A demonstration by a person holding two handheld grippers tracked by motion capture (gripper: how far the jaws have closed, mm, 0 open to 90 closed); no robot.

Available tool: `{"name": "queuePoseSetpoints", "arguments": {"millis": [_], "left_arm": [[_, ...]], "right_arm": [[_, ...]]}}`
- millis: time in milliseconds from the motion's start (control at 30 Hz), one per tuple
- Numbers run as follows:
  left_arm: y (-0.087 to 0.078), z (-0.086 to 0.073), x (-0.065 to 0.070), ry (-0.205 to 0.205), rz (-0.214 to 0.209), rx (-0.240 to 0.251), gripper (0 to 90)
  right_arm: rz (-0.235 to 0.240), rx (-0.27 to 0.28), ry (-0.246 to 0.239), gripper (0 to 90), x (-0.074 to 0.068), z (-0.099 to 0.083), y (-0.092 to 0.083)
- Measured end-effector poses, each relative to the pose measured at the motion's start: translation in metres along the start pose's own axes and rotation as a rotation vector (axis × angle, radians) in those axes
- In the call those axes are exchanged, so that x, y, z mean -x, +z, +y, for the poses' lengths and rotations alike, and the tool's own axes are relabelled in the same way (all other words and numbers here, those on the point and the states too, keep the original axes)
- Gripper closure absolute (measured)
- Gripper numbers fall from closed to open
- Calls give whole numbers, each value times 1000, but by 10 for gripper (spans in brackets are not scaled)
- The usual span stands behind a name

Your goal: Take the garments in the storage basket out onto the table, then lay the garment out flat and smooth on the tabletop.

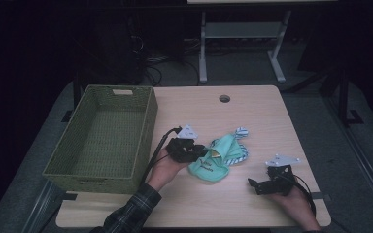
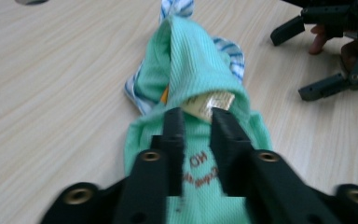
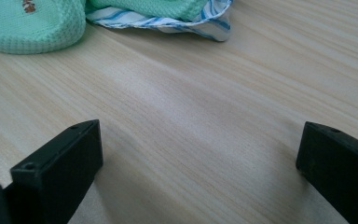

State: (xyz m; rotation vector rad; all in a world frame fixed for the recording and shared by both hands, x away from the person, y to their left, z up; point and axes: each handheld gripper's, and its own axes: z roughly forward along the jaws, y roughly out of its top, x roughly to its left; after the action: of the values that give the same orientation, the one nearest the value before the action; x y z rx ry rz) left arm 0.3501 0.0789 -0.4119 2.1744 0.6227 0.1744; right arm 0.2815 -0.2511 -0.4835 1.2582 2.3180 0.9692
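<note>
A mint-green knitted cloth (image 1: 217, 164) with red lettering lies crumpled at the table's middle, over a blue-and-white striped cloth (image 1: 241, 145). My left gripper (image 1: 203, 151) comes in from the cloth's left. In the left gripper view its jaws stand close together (image 2: 199, 125) and pinch a fold of the green cloth (image 2: 191, 70), just before a yellowish tag (image 2: 213, 103); the striped cloth (image 2: 228, 52) peeks out behind. My right gripper (image 1: 253, 185) rests near the front right, open, its wide-set jaws (image 3: 200, 154) with bare wood between them. Green cloth (image 3: 28, 25) and striped cloth (image 3: 168, 21) lie beyond.
A green woven basket (image 1: 148, 121) stands empty along the table's left side. A round cable hole (image 1: 224, 98) sits near the far edge. The right hand and its gripper (image 2: 335, 56) show at the upper right of the left gripper view.
</note>
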Motion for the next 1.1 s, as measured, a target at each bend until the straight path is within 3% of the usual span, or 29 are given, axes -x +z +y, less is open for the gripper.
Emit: {"name": "queuePoseSetpoints", "arguments": {"millis": [67,133,167,333,433,633,733,867,1100], "left_arm": [[-2,-5,1,1,25,-20,838],[-3,-8,1,-4,21,-43,891],[-2,-9,1,-13,26,-52,895],[1,-18,3,16,47,-117,896],[3,-24,2,-4,60,-140,895],[16,-33,1,7,96,-222,895],[22,-37,0,14,94,-262,895],[23,-38,0,12,85,-265,896],[23,-38,-1,4,73,-268,896]], "right_arm": [[0,-1,-1,0,0,0,0],[-1,-2,-1,0,0,0,0],[-2,-3,2,0,0,0,0],[-12,-3,14,0,-1,-2,-2],[-18,-3,17,0,0,-2,-2],[-22,-1,13,0,0,-2,-2],[-17,-9,8,0,1,-1,-2],[-8,15,11,0,2,6,-7],[36,51,11,284,5,22,-11]]}}
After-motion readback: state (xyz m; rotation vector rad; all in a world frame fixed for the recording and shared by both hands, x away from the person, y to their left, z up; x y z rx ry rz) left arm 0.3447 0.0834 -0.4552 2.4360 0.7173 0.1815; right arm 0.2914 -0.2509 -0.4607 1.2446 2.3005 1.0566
